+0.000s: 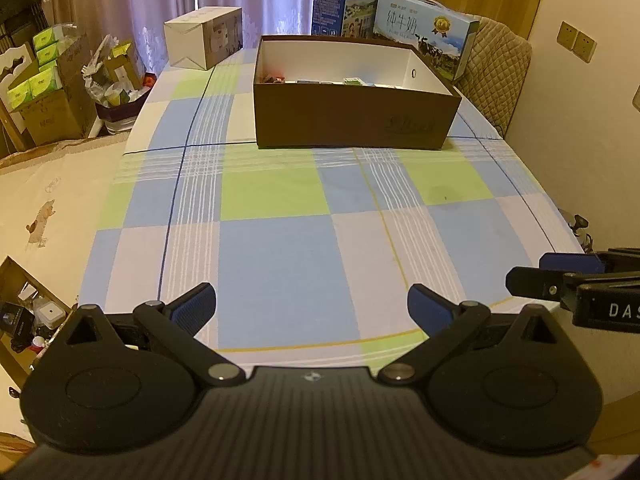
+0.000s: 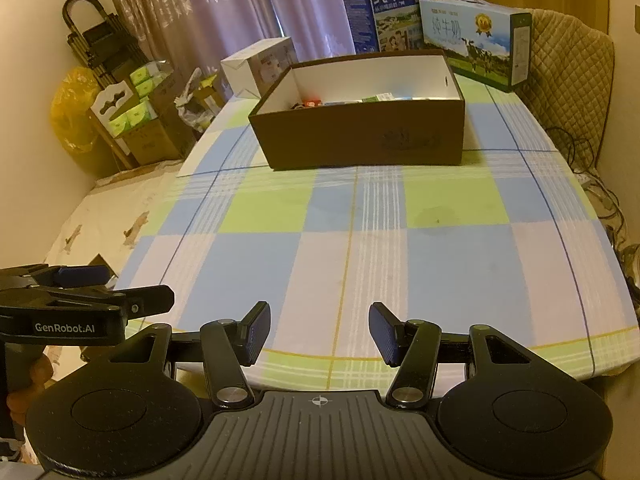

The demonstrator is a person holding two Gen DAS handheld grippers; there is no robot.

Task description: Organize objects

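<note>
A brown cardboard box with a white inside stands at the far middle of the checked tablecloth. Several small items lie in it, mostly hidden by its front wall. The box also shows in the right wrist view. My left gripper is open and empty over the table's near edge. My right gripper is open and empty, also at the near edge. Each gripper shows from the side in the other's view, the right one and the left one.
Two blue milk cartons and a white box stand behind the brown box. A quilted chair back is at the far right. Cardboard boxes with green packs stand on the floor to the left.
</note>
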